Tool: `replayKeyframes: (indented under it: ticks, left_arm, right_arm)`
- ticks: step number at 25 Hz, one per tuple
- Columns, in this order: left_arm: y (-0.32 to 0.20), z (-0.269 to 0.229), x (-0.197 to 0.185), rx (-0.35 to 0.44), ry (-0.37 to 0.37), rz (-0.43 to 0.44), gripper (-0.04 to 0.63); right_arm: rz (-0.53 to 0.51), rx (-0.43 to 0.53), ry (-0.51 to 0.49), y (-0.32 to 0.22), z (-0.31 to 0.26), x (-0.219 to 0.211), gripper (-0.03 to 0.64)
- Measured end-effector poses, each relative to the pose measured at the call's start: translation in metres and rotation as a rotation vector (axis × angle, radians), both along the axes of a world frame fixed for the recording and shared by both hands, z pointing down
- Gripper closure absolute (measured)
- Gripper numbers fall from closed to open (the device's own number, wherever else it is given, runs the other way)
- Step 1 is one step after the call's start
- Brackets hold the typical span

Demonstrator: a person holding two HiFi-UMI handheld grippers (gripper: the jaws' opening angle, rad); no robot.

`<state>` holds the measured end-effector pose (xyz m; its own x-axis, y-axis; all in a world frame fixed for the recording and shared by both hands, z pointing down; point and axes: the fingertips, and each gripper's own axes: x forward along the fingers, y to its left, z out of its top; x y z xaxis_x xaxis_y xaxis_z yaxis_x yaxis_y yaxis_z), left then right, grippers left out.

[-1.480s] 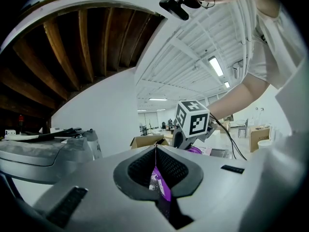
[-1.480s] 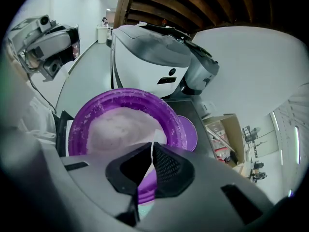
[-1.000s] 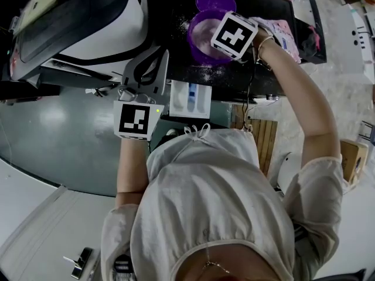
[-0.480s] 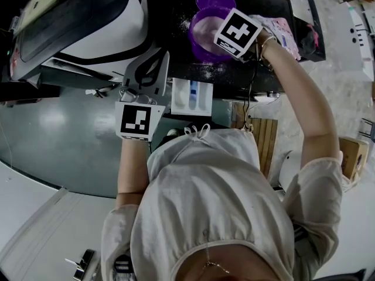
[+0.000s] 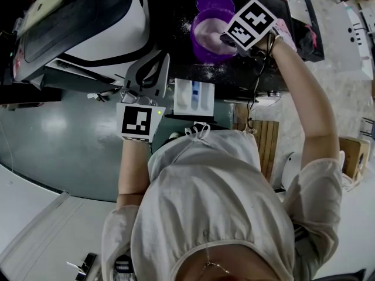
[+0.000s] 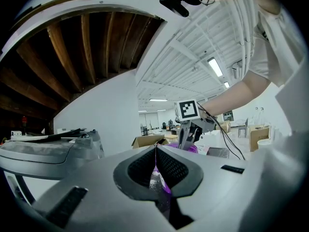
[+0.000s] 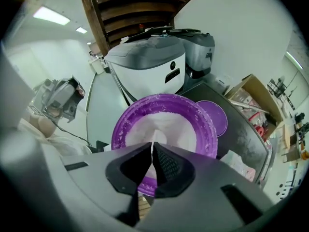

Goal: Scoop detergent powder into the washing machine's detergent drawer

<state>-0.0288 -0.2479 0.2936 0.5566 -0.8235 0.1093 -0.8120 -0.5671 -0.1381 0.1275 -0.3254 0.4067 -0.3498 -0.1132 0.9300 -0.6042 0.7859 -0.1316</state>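
Observation:
A purple bowl [image 5: 197,47] of white detergent powder [image 5: 206,30] stands on a black counter beside the washing machine [image 5: 76,28]. My right gripper [image 5: 226,38] hangs over the bowl's right rim, tilted, shut on a thin pale scoop whose tip meets the powder [image 7: 166,122] just past the jaws [image 7: 153,144]. The white detergent drawer [image 5: 193,97], with a blue insert, sticks out below the counter edge. My left gripper [image 5: 155,60] is to the drawer's left, jaws shut [image 6: 155,148], holding nothing I can make out.
The bowl's purple lid [image 5: 215,0] lies behind it, and spilled powder dusts the counter [image 5: 208,70]. A pink cloth [image 5: 293,37] lies at the counter's right end. A wooden crate [image 5: 262,139] stands on the floor, and a second machine [image 7: 200,47] stands beyond the first.
My right gripper has shifted right and up over the bowl and tilted further. The left gripper has barely moved.

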Motion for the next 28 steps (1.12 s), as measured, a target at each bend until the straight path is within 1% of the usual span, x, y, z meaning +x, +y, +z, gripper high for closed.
replayKeyframes:
  ticks: [2, 3, 5, 6, 7, 10, 15, 17, 19, 21, 24, 28]
  left_arm:
    - [0.000, -0.003, -0.001, 0.030, 0.005, 0.005, 0.574]
    - [0.001, -0.002, -0.002, 0.018, 0.000, 0.005, 0.574]
    - [0.004, 0.002, -0.004, -0.030, -0.013, 0.001, 0.574]
    - [0.004, 0.003, -0.005, -0.039, -0.016, 0.001, 0.573]
    - [0.005, 0.002, -0.005, -0.033, -0.014, 0.002, 0.574]
    - [0.003, -0.004, -0.005, 0.035, 0.002, 0.014, 0.574]
    - [0.002, -0.005, -0.002, 0.046, -0.005, 0.026, 0.574]
    - [0.002, -0.005, 0.001, 0.045, -0.007, 0.034, 0.574]
    - [0.002, -0.005, 0.004, 0.045, -0.008, 0.041, 0.574]
    - [0.000, -0.005, 0.006, 0.046, -0.011, 0.048, 0.574]
    - [-0.002, -0.005, 0.011, 0.046, -0.015, 0.057, 0.574]
    - [-0.007, -0.006, 0.019, 0.049, -0.019, 0.065, 0.574]
  right_arm:
    - [0.039, -0.031, -0.045, 0.002, -0.003, 0.000, 0.606]
    - [0.062, -0.051, -0.073, 0.003, -0.004, -0.001, 0.606]
    - [0.111, -0.093, -0.138, 0.004, -0.006, -0.002, 0.606]
    - [0.137, -0.112, -0.171, 0.005, -0.007, -0.002, 0.606]
    - [0.163, -0.130, -0.205, 0.005, -0.009, -0.002, 0.606]
    - [0.235, -0.174, -0.307, 0.006, -0.016, -0.001, 0.606]
    - [0.317, -0.207, -0.433, 0.006, -0.025, 0.006, 0.606]
    - [0.323, -0.220, -0.523, 0.005, -0.031, 0.004, 0.606]
    - [0.337, -0.253, -0.640, 0.006, -0.039, -0.001, 0.604]
    - [0.413, -0.294, -0.723, 0.009, -0.046, 0.002, 0.604]
    - [0.501, -0.312, -0.789, 0.009, -0.049, 0.013, 0.604]
    - [0.560, -0.311, -0.855, 0.008, -0.052, 0.023, 0.604]
